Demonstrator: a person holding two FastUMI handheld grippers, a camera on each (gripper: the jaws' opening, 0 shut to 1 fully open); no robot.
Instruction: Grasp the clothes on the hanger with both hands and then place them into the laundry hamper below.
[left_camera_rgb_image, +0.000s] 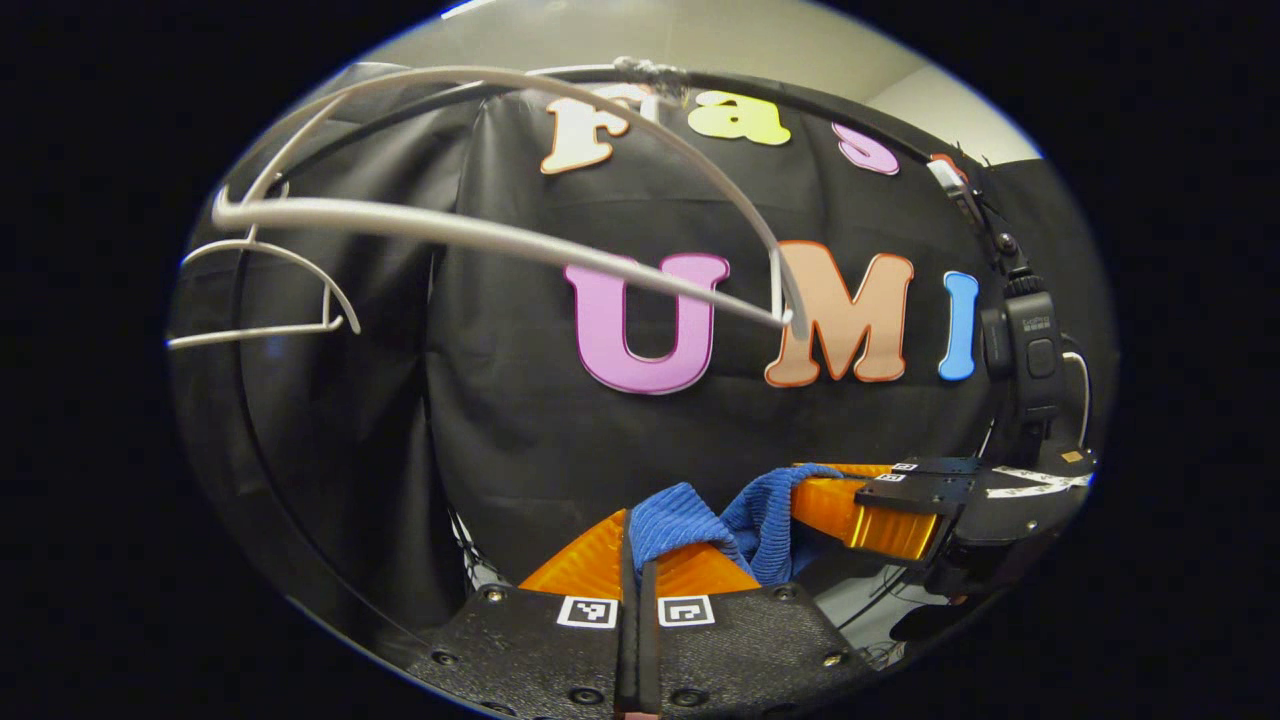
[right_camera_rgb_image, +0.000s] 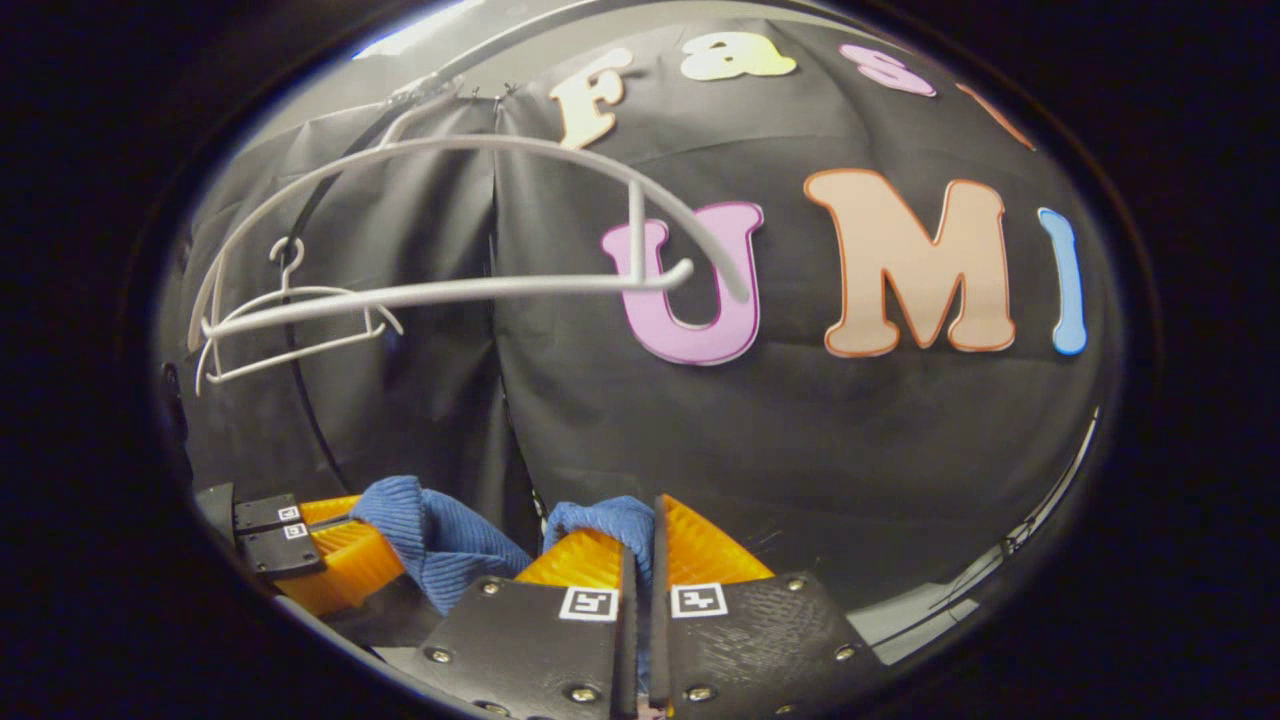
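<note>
Left gripper view, nearest first: the left gripper (left_camera_rgb_image: 637, 580) has its two fingers pressed together on a fold of blue knitted garment (left_camera_rgb_image: 720, 525), which bunches just above them and runs across to the right gripper (left_camera_rgb_image: 900, 510), whose fingers pinch the other end. In the right gripper view the same holds from the other side: the right gripper's own fingers are clamped on a blue fold, and the cloth sags between it and the left gripper at lower left. Beyond and above hangs a white hanger (left_camera_rgb_image: 480, 235), bare, and farther off to the left a second, smaller-looking bare hanger (left_camera_rgb_image: 265, 295); a dark curved rail (left_camera_rgb_image: 800, 100) carries them in front of the black cloth wall. The garment is thus off the hangers and held low between both grippers; the laundry hamper cannot be made out. As a judgement, each pinch takes little cloth, so a pull apart or a quick drop could slip one end and let the garment fall outside the hamper. Count: one garment, two hangers, two grippers.
</note>
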